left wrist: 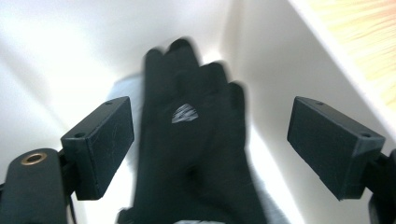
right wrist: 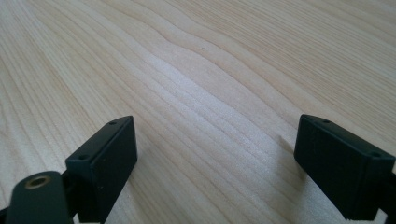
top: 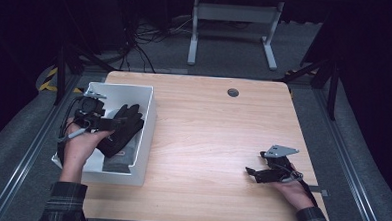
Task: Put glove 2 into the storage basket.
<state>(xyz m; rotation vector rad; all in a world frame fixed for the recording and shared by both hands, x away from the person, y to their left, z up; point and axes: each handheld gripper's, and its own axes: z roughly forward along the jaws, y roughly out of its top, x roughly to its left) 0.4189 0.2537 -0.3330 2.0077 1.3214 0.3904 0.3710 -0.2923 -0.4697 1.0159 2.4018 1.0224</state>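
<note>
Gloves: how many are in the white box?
1 that I can tell: a black glove lies in the white box, between the open left gripper pads. More may hide underneath.

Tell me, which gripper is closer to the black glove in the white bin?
The left. The left gripper hangs right over the black glove in the white bin, glove between its open fingers. The right gripper rests across the table.
</note>
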